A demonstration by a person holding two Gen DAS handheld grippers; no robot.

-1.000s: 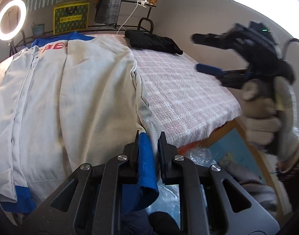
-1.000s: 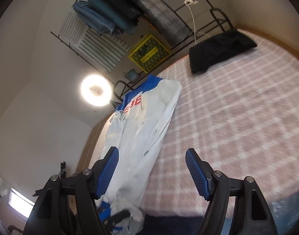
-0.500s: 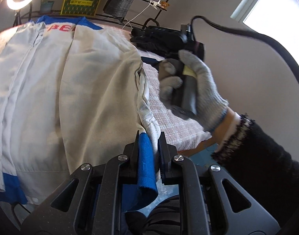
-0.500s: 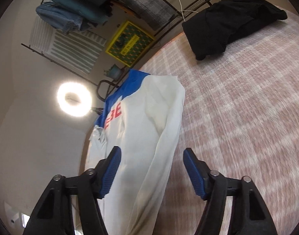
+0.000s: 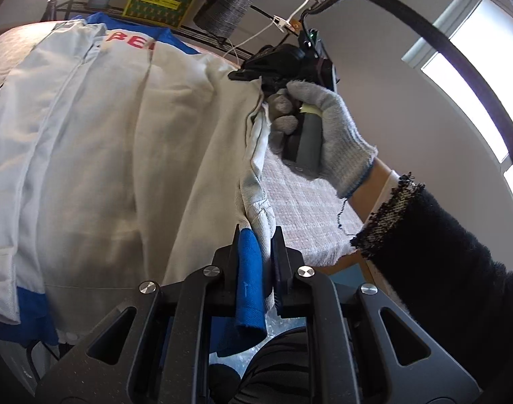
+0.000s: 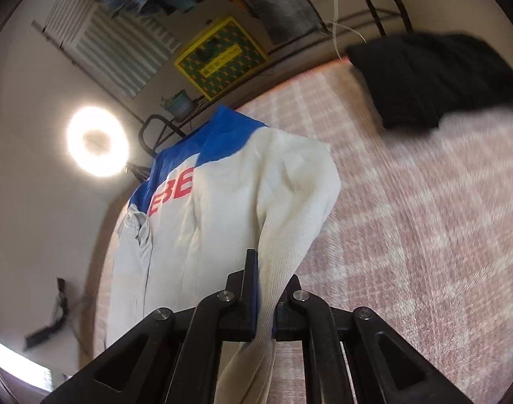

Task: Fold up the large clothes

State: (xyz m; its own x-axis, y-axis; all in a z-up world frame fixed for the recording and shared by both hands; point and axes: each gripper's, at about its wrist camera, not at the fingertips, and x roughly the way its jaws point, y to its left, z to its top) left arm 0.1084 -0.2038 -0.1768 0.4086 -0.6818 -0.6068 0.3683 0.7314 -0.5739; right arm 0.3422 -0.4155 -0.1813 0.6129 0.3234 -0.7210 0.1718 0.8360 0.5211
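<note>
A large white jacket (image 5: 128, 141) with blue shoulders and red letters lies spread on the bed, zipper side up. My left gripper (image 5: 256, 252) is shut on the blue cuff (image 5: 251, 289) of its right sleeve at the near bed edge. Farther up the same sleeve, my right gripper (image 5: 256, 79), held by a gloved hand (image 5: 327, 134), pinches the sleeve's edge. In the right wrist view the right gripper (image 6: 263, 289) is shut on a ridge of the white sleeve (image 6: 290, 215), which rises off the bedcover between the pads.
The bed has a pink checked cover (image 6: 424, 235). A folded black garment (image 6: 434, 77) lies at its far corner. Behind the bed stand a clothes rack with hanging garments, a yellow crate (image 6: 219, 60) and a ring light (image 6: 96, 141). A window (image 5: 475, 77) is at the right.
My right gripper swung in from the right over the bed, came down onto the sleeve's edge and closed on it. The left gripper kept its hold on the cuff and rolled a little.
</note>
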